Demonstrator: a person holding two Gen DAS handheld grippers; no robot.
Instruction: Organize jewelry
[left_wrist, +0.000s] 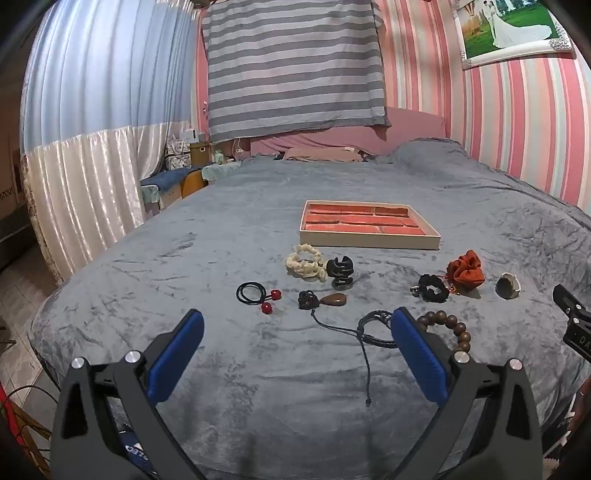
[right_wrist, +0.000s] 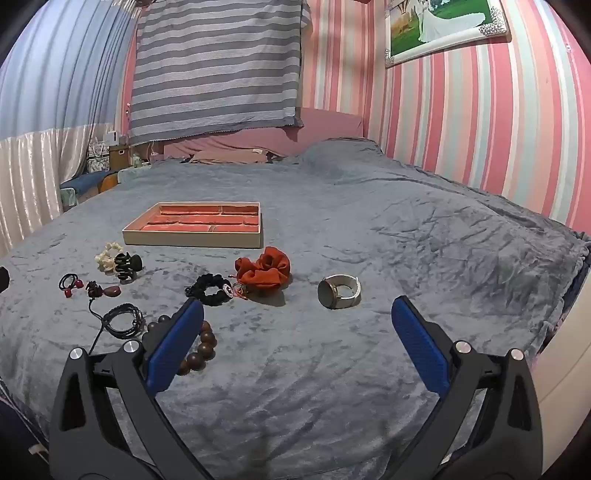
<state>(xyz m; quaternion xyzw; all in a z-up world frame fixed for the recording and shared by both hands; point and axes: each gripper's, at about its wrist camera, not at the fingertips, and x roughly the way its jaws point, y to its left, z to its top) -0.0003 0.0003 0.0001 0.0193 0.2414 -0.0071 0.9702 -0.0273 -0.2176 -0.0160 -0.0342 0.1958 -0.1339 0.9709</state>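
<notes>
Red-lined tray (left_wrist: 369, 225) sits on the grey bed (left_wrist: 258, 387), all compartments bare as far as I can see, so nothing's sorted yet. Everything's loose on the bed just in front of the tray: cream scrunchie (left_wrist: 304, 263), black clip (left_wrist: 340, 272), hair ties (left_wrist: 255, 294), pendant (left_wrist: 332, 300), cord bracelet (left_wrist: 376, 328), beads (left_wrist: 448, 328), black scrunchie (right_wrist: 210, 290), orange scrunchie (right_wrist: 264, 272), watch (right_wrist: 338, 291) off to the tray's right. My left tongs (left_wrist: 295, 328) & right tongs (right_wrist: 297, 317) are both spread wide, holding and touching nothing.
</notes>
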